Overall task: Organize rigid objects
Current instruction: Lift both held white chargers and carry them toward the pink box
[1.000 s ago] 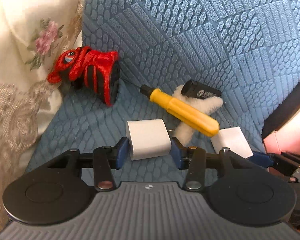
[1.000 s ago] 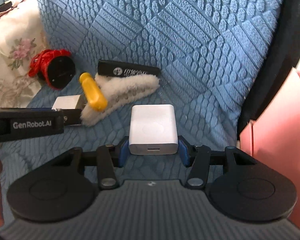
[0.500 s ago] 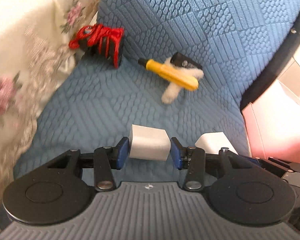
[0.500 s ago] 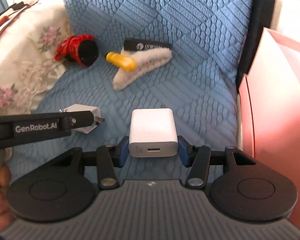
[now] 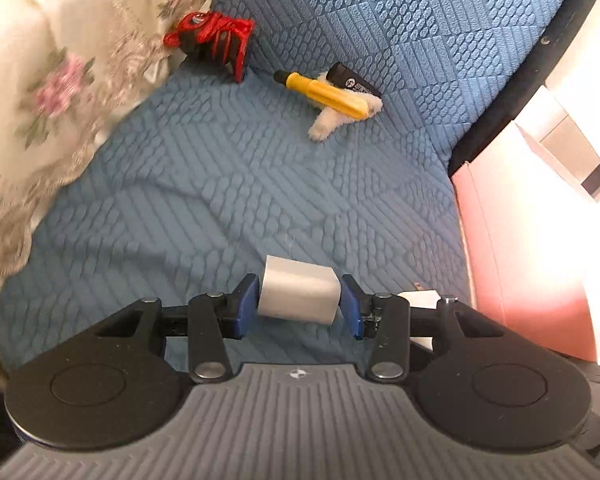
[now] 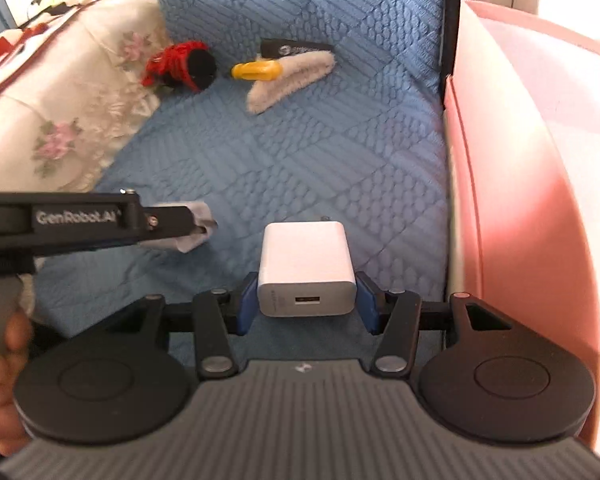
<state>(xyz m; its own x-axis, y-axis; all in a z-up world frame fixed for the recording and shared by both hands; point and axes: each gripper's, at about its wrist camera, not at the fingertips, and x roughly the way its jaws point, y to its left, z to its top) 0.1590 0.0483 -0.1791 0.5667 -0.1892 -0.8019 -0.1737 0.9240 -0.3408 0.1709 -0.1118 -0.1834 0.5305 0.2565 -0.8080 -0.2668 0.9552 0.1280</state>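
Left claw (image 5: pixel 300 306) clenched on small white plastic charger cube (image 5: pixel 299 295); right claw (image 6: pixel 307 302) clenched on white USB wall charger (image 6: pixel 306 268). Both held above blue quilted seat cushion (image 5: pixel 236 184), near pink bin (image 6: pixel 532 200).

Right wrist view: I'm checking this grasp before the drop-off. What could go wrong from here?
The right tongs pinch only the port end of the white charger, so it might pivot or slip. The pink bin wall sits close on the right; a swing could clip it. The left tongs, holding a second charger, are near enough to collide.
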